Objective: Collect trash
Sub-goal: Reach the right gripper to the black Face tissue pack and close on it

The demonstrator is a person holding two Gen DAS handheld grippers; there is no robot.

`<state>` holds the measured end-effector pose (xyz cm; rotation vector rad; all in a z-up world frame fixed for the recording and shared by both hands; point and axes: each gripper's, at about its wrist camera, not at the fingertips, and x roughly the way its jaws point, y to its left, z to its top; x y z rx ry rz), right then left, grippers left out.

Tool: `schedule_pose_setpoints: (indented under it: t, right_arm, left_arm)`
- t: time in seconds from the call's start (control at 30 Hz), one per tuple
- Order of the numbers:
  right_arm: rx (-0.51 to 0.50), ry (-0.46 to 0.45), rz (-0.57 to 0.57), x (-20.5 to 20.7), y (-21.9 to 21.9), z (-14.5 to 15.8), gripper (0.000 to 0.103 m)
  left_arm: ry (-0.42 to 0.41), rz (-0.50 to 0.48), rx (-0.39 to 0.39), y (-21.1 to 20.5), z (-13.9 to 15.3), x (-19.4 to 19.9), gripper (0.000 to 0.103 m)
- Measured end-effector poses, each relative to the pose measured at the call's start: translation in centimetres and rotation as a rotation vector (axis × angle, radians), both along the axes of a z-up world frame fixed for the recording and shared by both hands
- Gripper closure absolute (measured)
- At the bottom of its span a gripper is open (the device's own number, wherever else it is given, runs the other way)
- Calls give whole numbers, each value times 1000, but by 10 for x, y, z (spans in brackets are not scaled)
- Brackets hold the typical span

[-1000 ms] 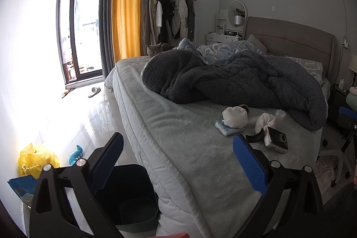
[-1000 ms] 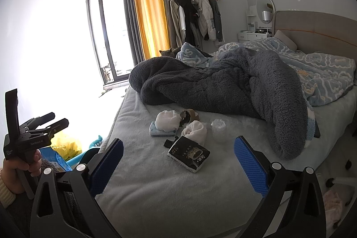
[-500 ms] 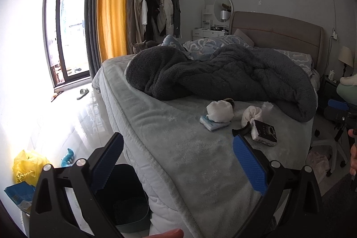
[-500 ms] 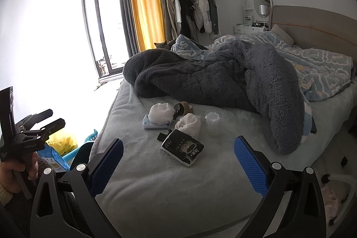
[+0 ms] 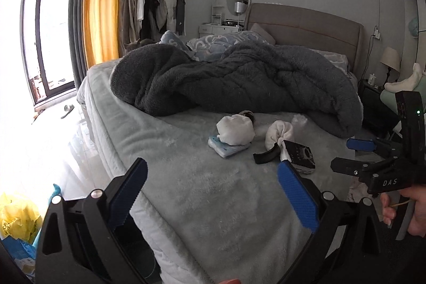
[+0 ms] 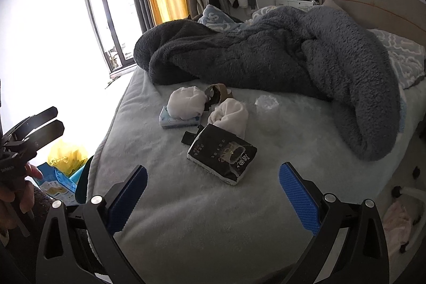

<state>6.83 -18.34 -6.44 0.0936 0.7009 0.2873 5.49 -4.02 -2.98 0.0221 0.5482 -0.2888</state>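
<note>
Trash lies in a cluster on the grey bed: a black packet, a white crumpled wad on a blue tissue pack, a rolled white wad, a cardboard tape roll, a clear plastic cup and a black curved piece. My right gripper is open just short of the black packet. My left gripper is open over the bed's near edge, with the white wad and black packet ahead. A dark bin stands below the left gripper.
A dark grey fleece blanket is heaped behind the trash. On the floor left of the bed lie a yellow bag and a blue packet. A nightstand with a lamp is at the right.
Both grippers have moved in toward the trash cluster, which looks larger now. The right gripper and the hand holding it have come into the left wrist view. The trash has not moved.
</note>
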Motion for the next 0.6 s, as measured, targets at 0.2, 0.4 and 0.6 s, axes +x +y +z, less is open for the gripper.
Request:
schedule_pose_setpoints:
  t: [0.2,0.4,0.6]
  right_arm:
    - [55,54,-6,37,-6,-24,3]
    - [72,57,20,57,-5,-36,3]
    - [23,60,38,70,5,-43,3]
  left_arm:
    - [48,-37,-47,4,-12,25,8]
    - [83,-56,-102,5,-19,47,11]
    - [128,-59,-139,4,-29,66,11]
